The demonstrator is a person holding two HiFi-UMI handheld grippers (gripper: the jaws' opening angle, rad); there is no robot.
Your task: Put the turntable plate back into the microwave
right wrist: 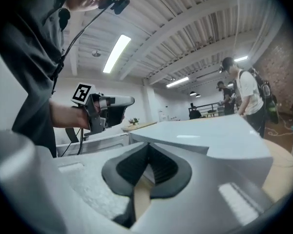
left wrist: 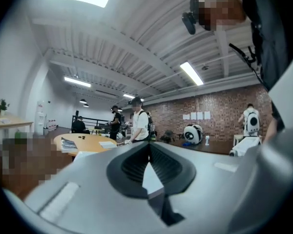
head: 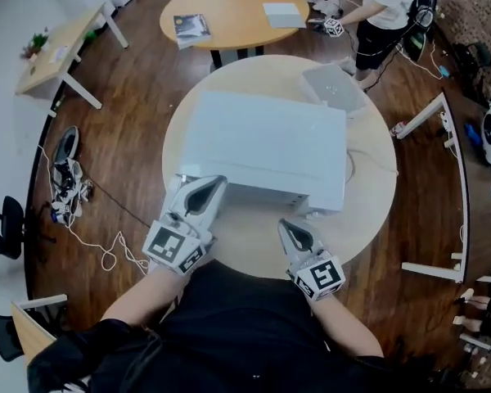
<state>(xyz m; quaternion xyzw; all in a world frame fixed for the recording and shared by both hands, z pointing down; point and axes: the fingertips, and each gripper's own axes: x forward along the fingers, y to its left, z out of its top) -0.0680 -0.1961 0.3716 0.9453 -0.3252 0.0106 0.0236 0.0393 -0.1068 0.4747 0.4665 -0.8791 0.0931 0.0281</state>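
Observation:
The white microwave (head: 266, 150) stands in the middle of a round cream table (head: 368, 211), its front towards me. I can make out no turntable plate in any view. My left gripper (head: 215, 184) is at the microwave's front left corner, jaws together with nothing between them. My right gripper (head: 285, 224) hangs lower, just before the microwave's front right, also shut and empty. The right gripper view has the microwave's top (right wrist: 210, 135) on the right. In that same view the left gripper (right wrist: 118, 107) is held above a white panel (right wrist: 90, 141) at the front left.
A flat white square thing (head: 334, 87) lies at the table's back right. Behind it is a round wooden table (head: 237, 11) with a book and papers, and a person (head: 385, 15) stands beside it. Cables and shoes lie on the floor at left.

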